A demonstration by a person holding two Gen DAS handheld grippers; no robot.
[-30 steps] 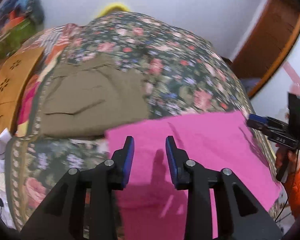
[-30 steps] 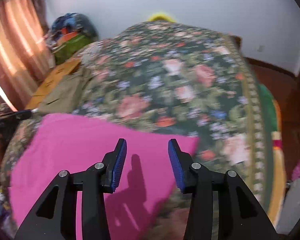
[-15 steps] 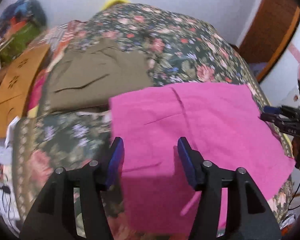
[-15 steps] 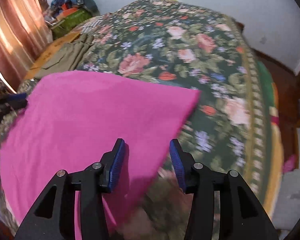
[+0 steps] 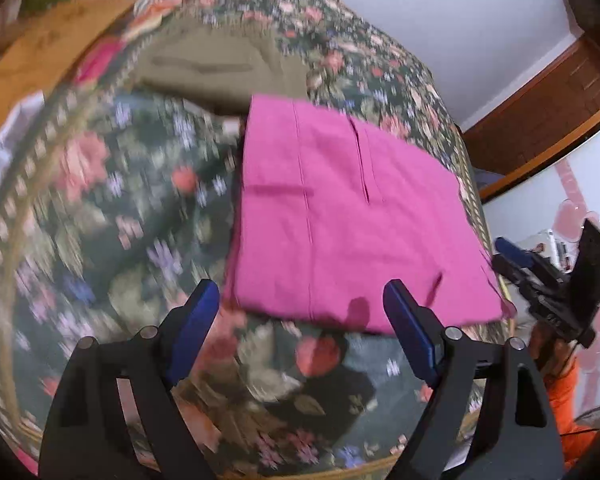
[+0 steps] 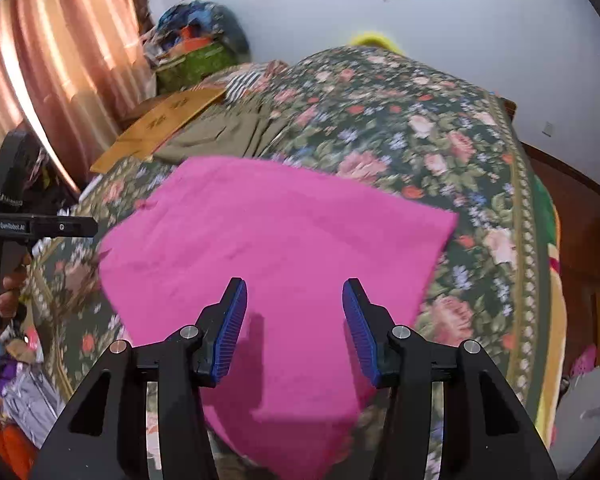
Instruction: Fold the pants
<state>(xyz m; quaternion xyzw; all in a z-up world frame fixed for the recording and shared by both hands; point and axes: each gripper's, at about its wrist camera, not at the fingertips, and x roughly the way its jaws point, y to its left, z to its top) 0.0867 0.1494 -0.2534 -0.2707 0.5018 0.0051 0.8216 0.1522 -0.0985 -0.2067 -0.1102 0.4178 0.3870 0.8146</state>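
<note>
The pink pants (image 5: 340,216) (folded flat) are spread on the flowered bedspread (image 5: 112,208). The left gripper (image 5: 300,308) and right gripper (image 6: 294,304) are held wide apart above them, nothing grasped.

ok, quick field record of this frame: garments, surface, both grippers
pants: pink pants, folded flat, near bed edge
second garment: olive garment, folded, beyond the pink one
surface: floral bedspread
left gripper: left gripper open, empty, above near edge of pants
right gripper: right gripper open, empty, over pants
contact: neither grips cloth
image quality: left view motion-blurred
</note>
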